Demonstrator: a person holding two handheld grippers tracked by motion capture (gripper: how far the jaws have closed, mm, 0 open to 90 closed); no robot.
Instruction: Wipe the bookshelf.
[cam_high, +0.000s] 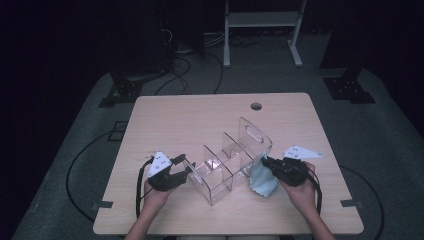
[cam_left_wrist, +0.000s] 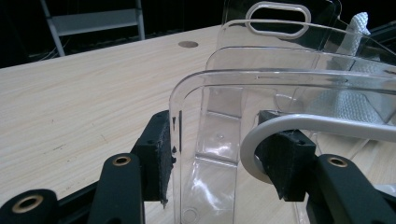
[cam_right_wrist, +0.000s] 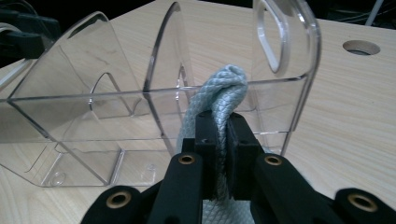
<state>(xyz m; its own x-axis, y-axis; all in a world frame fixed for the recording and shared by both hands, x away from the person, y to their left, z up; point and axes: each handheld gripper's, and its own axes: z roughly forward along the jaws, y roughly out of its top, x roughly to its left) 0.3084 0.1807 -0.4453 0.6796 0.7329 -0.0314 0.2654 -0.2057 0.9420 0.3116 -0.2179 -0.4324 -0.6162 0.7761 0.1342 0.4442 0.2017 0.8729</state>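
- One clear plastic organizer stands near the middle of the table: hard, glossy walls with rounded corners, and upright dividers that split it into compartments.
- Its tallest end panel has one oval handle slot cut through it.
- One cloth, pale blue with a woven, diamond-like weave, hangs soft and crumpled just beside the organizer's right end, touching the tabletop.
- The right gripper is clenched on the cloth; a bunched fold pokes up between its black jaws, close to the organizer's clear wall.
- The left gripper straddles the organizer's left end wall, one foam-faced pad on each side; whether they press the plastic I cannot tell.
- The table is pale wood-grain laminate with one round cable hole.
- Two grippers, each with a grey three-cornered plate.
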